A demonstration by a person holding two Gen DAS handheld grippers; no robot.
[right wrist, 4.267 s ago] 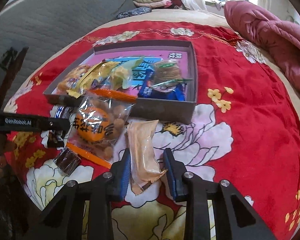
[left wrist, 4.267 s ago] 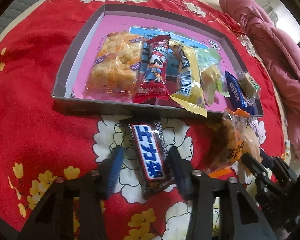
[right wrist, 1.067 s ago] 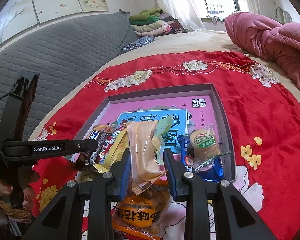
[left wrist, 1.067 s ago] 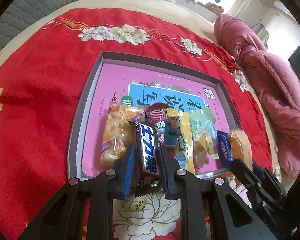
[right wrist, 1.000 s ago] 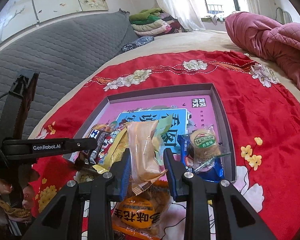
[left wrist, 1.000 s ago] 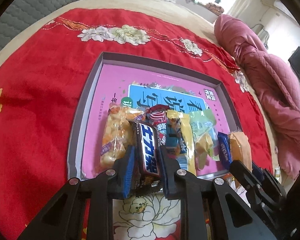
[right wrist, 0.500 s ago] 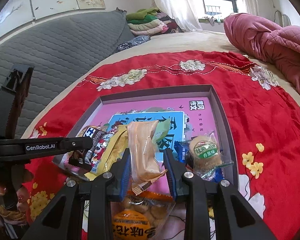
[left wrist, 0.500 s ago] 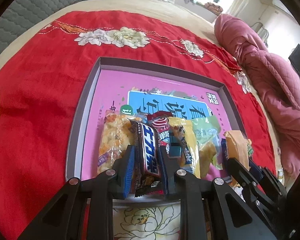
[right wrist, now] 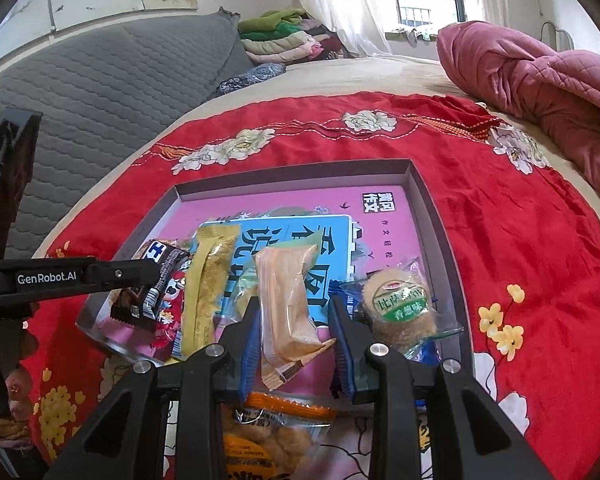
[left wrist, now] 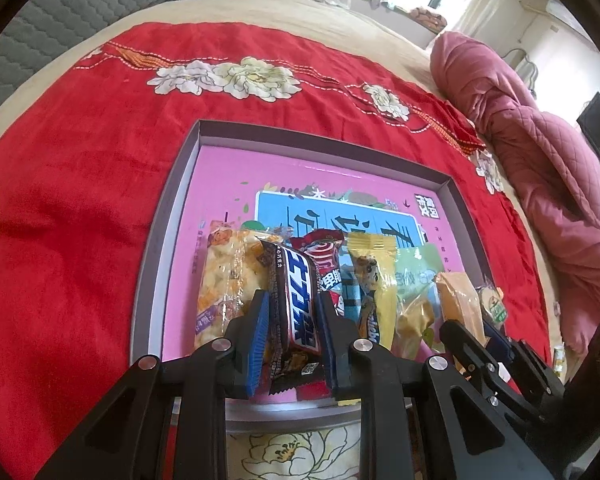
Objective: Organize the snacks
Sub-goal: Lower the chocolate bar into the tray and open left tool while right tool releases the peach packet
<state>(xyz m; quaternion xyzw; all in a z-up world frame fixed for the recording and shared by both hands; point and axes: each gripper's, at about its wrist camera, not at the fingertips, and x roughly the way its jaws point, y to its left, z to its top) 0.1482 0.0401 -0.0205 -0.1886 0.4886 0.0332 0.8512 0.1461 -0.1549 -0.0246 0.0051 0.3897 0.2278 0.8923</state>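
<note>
in the left wrist view, a red floral bedspread (left wrist: 80, 184) fills the left of the frame. at centre lies a shallow grey box (left wrist: 168, 216) with a pink printed floor. at lower centre the left gripper (left wrist: 293, 326) pinches a dark chocolate bar (left wrist: 296, 312) with blue and white lettering, its blue pads pressed against both long sides; the bar hangs over the near end of the box. just left of the bar, a clear pack of pale puffed snack (left wrist: 224, 276) lies in the box. right of the bar sit a red wrapped snack (left wrist: 320, 248), a yellow wrapped bar (left wrist: 374, 276) and a pale green packet (left wrist: 418, 268), side by side. at lower right the tan packet (left wrist: 458, 304) shows beside a black arm of the other tool. a pink quilt (left wrist: 540, 152) is bunched at upper right.

in the right wrist view, a grey quilted headboard (right wrist: 100, 92) takes the upper left, and the left tool reaches in from the left edge with the chocolate bar at its tip. at lower centre the right gripper (right wrist: 296, 336) clamps the tan packet between its blue pads, held above the near part of the box. below it, at the bottom edge, an orange bag of round snacks (right wrist: 268, 436) lies on the bedspread. right of the packet, a round cake in a clear wrapper with a green label (right wrist: 398, 304) rests in the box's near right corner.
</note>
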